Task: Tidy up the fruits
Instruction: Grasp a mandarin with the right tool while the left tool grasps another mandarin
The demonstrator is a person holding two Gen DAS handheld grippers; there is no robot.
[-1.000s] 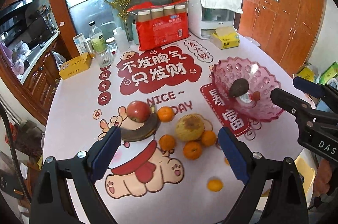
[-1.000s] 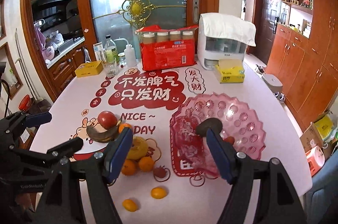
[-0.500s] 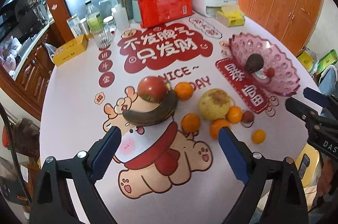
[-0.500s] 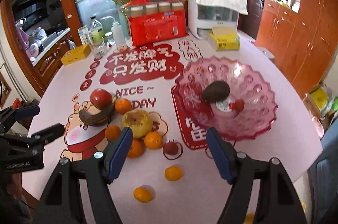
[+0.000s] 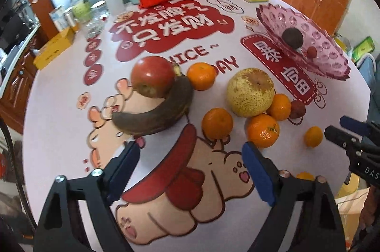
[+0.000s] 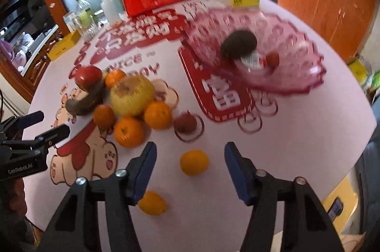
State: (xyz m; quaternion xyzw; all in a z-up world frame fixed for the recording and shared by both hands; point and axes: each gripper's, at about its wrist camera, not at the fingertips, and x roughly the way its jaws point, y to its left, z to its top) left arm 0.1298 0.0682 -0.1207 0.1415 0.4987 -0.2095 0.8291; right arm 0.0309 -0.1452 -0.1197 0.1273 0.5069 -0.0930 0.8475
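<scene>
Left wrist view:
L gripper [image 5: 190, 152]: jaws apart but closing, nothing btwn pads; hangs over the cartoon print on tablecloth [image 5: 59, 133].
Banana [image 5: 156, 111]: dark brown, lying flat; long axis runs lower-left to upper-right, stem end up by the apple, curve bowing toward lower right.
Apple [image 5: 153, 76]: red, touching banana's inner curve.
Pear [image 5: 249, 91]: yellow-green, speckled, stem dimple facing up; three oranges near it, e.g. orange [image 5: 262, 130] just beside R pad.
Bowl [image 5: 332, 54]: pink, ruffled rim, far right; holds a dark avocado [image 5: 293, 38] & a small red fruit.
R gripper, seen from side [image 5: 342, 130]: at right edge near a small orange.

Right wrist view (blurred):
R gripper [image 6: 190, 152]: jaws apart, closing; small orange [image 6: 194, 161] on the table btwn pads, not touched.
Second small orange [image 6: 152, 203]: partly behind L-side finger.
Lychee [image 6: 185, 124]: red, bumpy, btwn fruit pile & bowl.
Fruit pile: left of centre, well apart from bowl.
</scene>
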